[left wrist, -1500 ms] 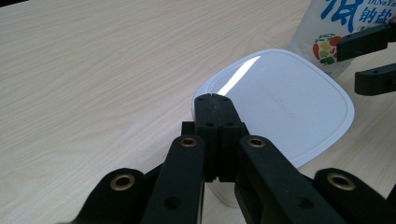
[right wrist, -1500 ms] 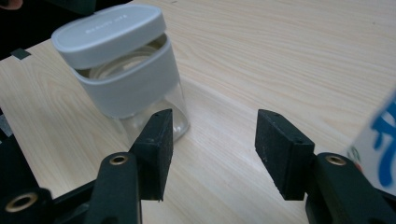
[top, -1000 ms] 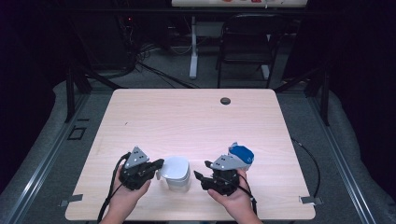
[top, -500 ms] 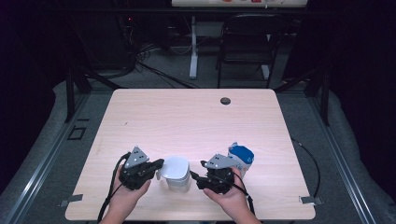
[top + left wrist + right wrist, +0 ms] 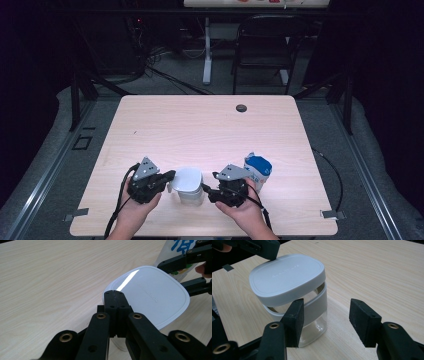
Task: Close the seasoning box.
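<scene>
A clear glass jar (image 5: 312, 322) with a pale band and a white-grey lid (image 5: 287, 277) stands near the table's front edge (image 5: 189, 187). The lid looks slightly askew on it. My left gripper (image 5: 113, 293) is shut with nothing between its jaws, and its joined tips touch the lid's (image 5: 150, 292) near rim. From the high view it sits just left of the jar (image 5: 171, 176). My right gripper (image 5: 329, 320) is open beside the jar, its left pad (image 5: 295, 317) in front of the jar's wall, with bare table in the gap. It sits right of the jar (image 5: 206, 189).
A blue-and-white carton (image 5: 257, 170) stands just behind the right hand, also seen past the jar (image 5: 175, 247). A small dark round cap (image 5: 241, 108) lies near the wooden table's far edge (image 5: 210, 97). A chair (image 5: 262, 45) and cables lie beyond the table.
My right gripper has edged slightly left, closer to the jar. The left gripper and the jar have stayed in place.
</scene>
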Motion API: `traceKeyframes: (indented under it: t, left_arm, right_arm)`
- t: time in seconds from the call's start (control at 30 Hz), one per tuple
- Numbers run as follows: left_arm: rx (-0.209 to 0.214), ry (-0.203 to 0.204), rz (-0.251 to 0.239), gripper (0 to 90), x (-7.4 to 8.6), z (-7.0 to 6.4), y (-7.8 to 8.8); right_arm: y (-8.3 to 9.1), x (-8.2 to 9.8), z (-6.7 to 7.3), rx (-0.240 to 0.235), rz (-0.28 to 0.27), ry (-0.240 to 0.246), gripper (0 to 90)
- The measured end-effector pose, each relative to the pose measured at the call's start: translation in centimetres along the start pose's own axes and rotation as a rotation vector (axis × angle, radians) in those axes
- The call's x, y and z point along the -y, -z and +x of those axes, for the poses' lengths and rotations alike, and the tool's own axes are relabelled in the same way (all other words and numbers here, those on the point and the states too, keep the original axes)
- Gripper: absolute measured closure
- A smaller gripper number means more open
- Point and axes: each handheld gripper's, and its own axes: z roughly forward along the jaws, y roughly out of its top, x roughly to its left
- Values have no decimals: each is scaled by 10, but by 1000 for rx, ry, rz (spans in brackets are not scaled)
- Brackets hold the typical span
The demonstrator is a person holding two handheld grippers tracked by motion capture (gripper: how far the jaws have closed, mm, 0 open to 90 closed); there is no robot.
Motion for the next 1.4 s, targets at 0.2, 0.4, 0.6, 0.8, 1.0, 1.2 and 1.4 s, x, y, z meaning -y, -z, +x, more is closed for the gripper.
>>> traceKeyframes:
  t: [0.2, 0.4, 0.6, 0.8, 1.0, 1.2, 1.4]
  left_arm:
    - [-11, -11, -16, 897, 2, -3, 3]
    - [-37, -25, -44, 738, 6, -6, 10]
    - [-26, -18, -55, 644, 13, -8, 17]
    - [-24, -25, -58, 576, 22, -11, 19]
    - [-9, -3, -62, 546, 29, -11, 21]
    - [-9, 2, -66, 537, 33, -10, 22]
    - [-15, 5, -69, 540, 37, -8, 24]
  right_arm:
    - [1, -3, 1, -1, -1, 7, 458]
    - [2, -6, 2, 2, -12, 7, 458]
    - [3, -8, 2, 4, -9, 11, 458]
    - [3, -11, 3, 5, -16, 14, 458]
    - [4, -14, 4, 8, -19, 20, 458]
    - [4, -16, 5, 5, -24, 22, 458]
    - [4, -19, 7, 4, -28, 26, 458]
